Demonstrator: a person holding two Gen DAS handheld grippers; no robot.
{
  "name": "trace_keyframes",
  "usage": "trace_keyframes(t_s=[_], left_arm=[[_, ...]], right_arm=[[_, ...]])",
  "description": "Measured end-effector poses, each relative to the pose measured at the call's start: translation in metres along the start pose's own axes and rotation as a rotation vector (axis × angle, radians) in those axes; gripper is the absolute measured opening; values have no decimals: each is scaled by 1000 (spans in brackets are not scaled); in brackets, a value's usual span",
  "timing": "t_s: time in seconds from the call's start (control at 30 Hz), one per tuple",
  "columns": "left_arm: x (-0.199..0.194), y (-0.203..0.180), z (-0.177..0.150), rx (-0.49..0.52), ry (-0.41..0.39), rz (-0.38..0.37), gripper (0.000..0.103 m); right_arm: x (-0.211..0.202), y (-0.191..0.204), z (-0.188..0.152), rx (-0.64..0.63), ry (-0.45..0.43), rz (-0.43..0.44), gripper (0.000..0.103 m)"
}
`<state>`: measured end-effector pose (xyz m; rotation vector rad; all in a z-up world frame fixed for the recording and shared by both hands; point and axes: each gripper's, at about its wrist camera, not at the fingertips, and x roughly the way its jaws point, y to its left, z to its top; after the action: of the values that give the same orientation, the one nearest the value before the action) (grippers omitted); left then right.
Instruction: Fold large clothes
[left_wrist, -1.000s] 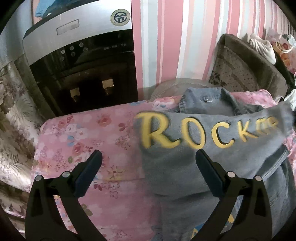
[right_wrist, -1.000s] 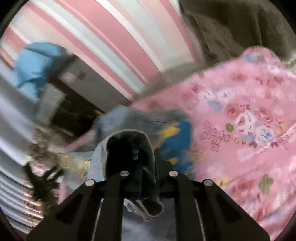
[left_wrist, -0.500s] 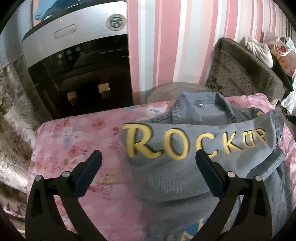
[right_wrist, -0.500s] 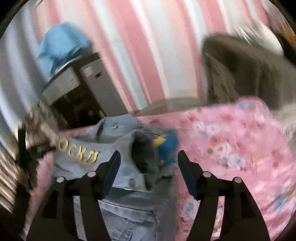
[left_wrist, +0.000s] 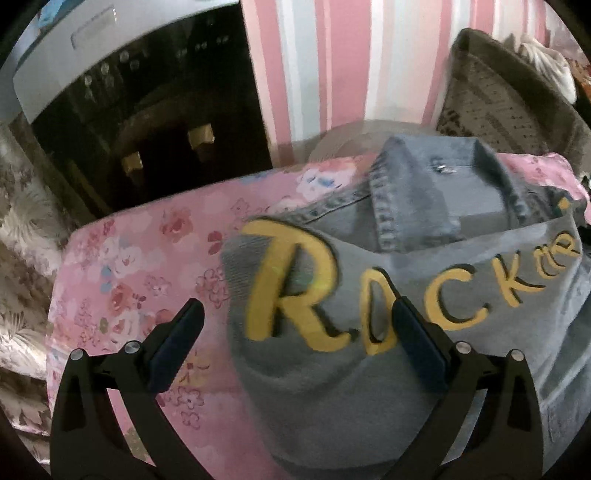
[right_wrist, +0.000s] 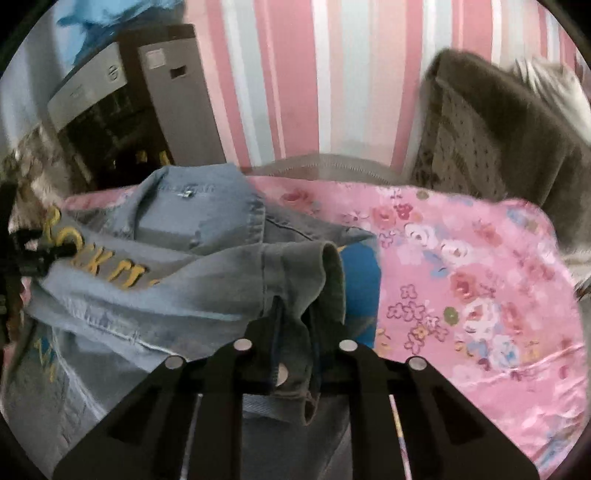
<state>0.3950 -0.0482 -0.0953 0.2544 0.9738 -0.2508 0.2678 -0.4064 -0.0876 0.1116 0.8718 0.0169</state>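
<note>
A blue denim jacket (left_wrist: 424, 229) with yellow "ROCK" lettering (left_wrist: 295, 291) lies on a pink floral sheet (left_wrist: 147, 258), collar toward the striped wall. My left gripper (left_wrist: 295, 332) is open and empty, just above the lettered fold at the jacket's left edge. In the right wrist view the jacket (right_wrist: 177, 266) fills the left half. My right gripper (right_wrist: 295, 343) is shut on a bunched denim cuff (right_wrist: 317, 273) at the jacket's right side. The left gripper (right_wrist: 26, 251) shows at the far left edge there.
A black and silver water dispenser (left_wrist: 140, 110) stands at the back left against the pink striped wall (left_wrist: 332, 59). A brown cushioned chair back (left_wrist: 498, 96) stands at the back right. Bare pink floral sheet (right_wrist: 461, 295) lies right of the jacket.
My right gripper let go of the denim, opened wide, then shut again on the cuff. My left gripper moved closer to the lettered fold and stayed open.
</note>
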Motion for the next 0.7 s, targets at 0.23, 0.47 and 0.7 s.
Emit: trace_keyframes(t_s=[0.23,0.47,0.7], left_arm=[[18,3,3,-12,33,8,100],[-35,-2,-14,40,-77,38,100],[-58,-21,-47,47,-102,-56,100]], right_arm=[[16,-6,8,37,40,34,12],[-55,5,-15,0,-116,97,39],[-59,33,-42,-102,-96,77,39]])
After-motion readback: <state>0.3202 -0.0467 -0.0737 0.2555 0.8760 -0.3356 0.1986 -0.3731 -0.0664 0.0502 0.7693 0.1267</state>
